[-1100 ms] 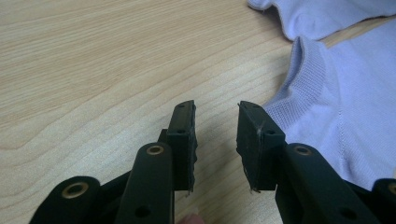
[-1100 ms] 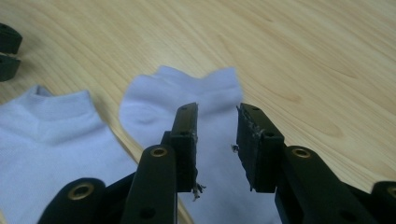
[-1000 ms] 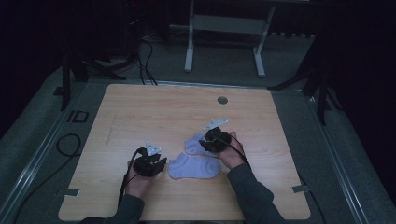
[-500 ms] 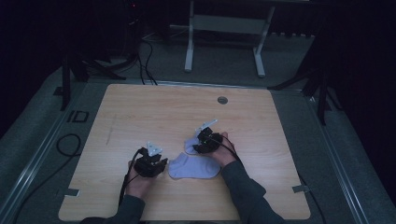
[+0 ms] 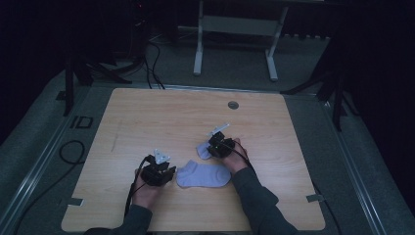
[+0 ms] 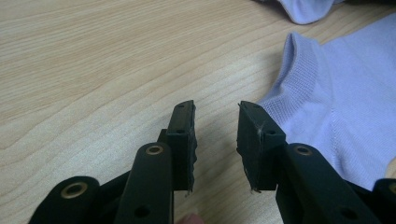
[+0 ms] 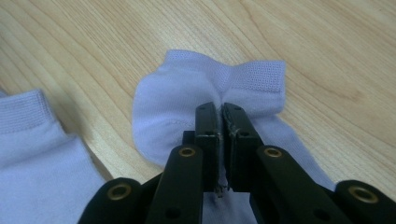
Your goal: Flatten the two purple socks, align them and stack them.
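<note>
Broadly, the wooden tabletop (image 5: 161, 112) carries two pale lilac socks near the person's edge. One flat sock (image 5: 203, 175) lies spread between the hands, its ribbed cuff just beside the left tool (image 6: 215, 133), whose jaws stand apart over bare wood, probably ready to take that cuff. Beyond it, the second sock (image 7: 187, 93) is bunched, and the right tool (image 7: 221, 140) is clamped on its fabric, likely to lift it onto the first for pairing.
</note>
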Available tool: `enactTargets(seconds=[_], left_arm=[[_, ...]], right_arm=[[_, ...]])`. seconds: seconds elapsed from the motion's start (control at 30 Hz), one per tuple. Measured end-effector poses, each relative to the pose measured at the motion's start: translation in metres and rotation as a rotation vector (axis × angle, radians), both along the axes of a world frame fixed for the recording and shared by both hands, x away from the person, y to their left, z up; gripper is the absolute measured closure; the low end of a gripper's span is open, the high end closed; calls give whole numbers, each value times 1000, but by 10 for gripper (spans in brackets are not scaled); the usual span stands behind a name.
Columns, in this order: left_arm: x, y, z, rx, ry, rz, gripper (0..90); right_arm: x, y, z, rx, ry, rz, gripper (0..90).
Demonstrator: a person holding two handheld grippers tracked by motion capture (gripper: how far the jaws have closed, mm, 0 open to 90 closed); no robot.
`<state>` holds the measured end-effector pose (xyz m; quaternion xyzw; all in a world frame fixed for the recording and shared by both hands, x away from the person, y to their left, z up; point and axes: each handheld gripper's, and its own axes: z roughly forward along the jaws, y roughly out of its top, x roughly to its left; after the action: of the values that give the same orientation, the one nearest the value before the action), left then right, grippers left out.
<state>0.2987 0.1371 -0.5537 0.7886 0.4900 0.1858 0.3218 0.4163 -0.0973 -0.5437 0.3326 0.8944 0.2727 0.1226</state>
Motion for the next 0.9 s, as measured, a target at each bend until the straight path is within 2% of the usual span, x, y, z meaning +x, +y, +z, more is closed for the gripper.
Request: enactTargets(seconds=[0.2,0.37,0.57,0.67,0.7,0.87,0.9], left_arm=[[0,1,0,-3,-2,5,669],[0,1,0,-2,-1,5,668],[0,1,0,0,-1,5,668],[0,1,0,-2,-1,6,668],[0,1,0,-3,-2,8,669],[0,2,1,-1,-5,8,668],[0,2,1,-3,-3,8,668]], right_arm=[[0,-3,1,12,-7,-23,866],[-5,-13,17,69,-28,-35,868],[-14,-23,33,111,-58,-33,869],[-16,-24,36,120,-62,-32,870],[-24,-29,46,149,-84,-28,870],[-33,-36,58,176,-113,-19,871],[-38,-40,65,187,-130,-13,871]])
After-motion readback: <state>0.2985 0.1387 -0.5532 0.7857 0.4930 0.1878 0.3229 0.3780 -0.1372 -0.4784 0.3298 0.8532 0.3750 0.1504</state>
